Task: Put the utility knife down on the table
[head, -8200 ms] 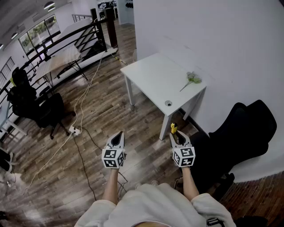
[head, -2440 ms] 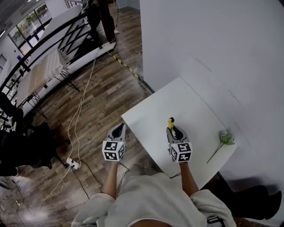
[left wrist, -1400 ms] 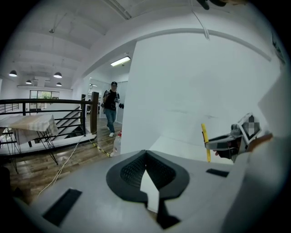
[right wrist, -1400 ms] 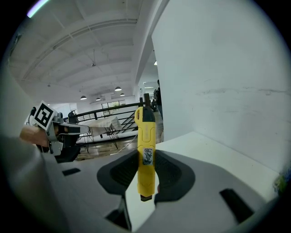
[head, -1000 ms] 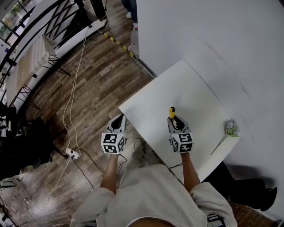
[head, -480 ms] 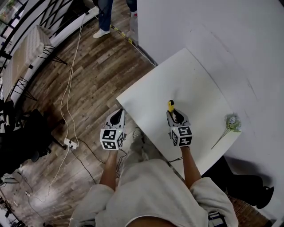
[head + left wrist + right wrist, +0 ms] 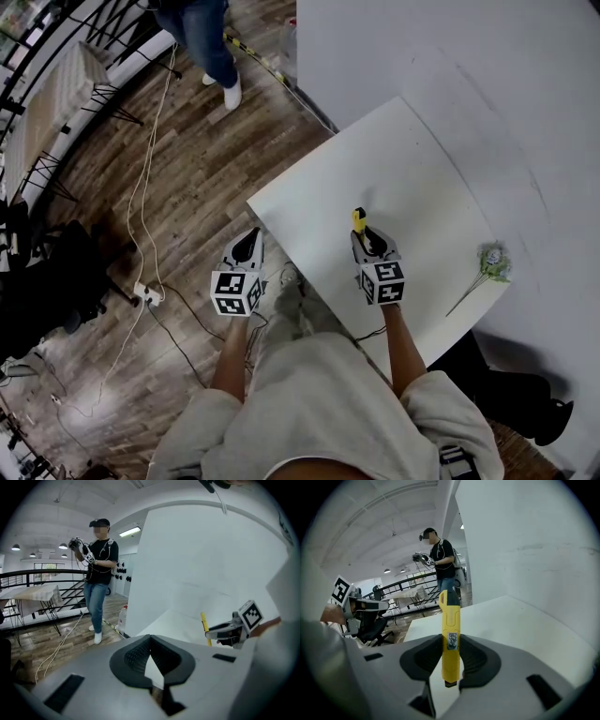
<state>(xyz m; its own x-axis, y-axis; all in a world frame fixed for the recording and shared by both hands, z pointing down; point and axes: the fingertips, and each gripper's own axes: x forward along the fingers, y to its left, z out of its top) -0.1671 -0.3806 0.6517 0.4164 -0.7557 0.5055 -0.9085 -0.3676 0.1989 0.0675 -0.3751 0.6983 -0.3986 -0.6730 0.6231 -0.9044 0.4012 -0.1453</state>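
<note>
A yellow utility knife [image 7: 359, 220] stands upright between the jaws of my right gripper [image 7: 367, 242], which is shut on it above the near part of the white table [image 7: 412, 159]. In the right gripper view the knife [image 7: 450, 625] sticks up past the pads, its dark tip upward. My left gripper [image 7: 247, 246] hangs over the wooden floor just off the table's left corner, shut and holding nothing. The left gripper view shows its jaw tips [image 7: 151, 638] meeting, with the right gripper [image 7: 225, 631] and the knife [image 7: 204, 627] off to the right.
A small flower sprig [image 7: 487, 267] lies at the table's right edge, next to the white wall [image 7: 469, 56]. A person in jeans [image 7: 202, 42] stands on the floor beyond the table. Cables [image 7: 141, 206], a power strip [image 7: 142, 292] and a black chair [image 7: 47, 281] are at the left.
Both grippers have sunk slightly; the right one still holds the knife over the table. The person in jeans has walked further into view at the top.
</note>
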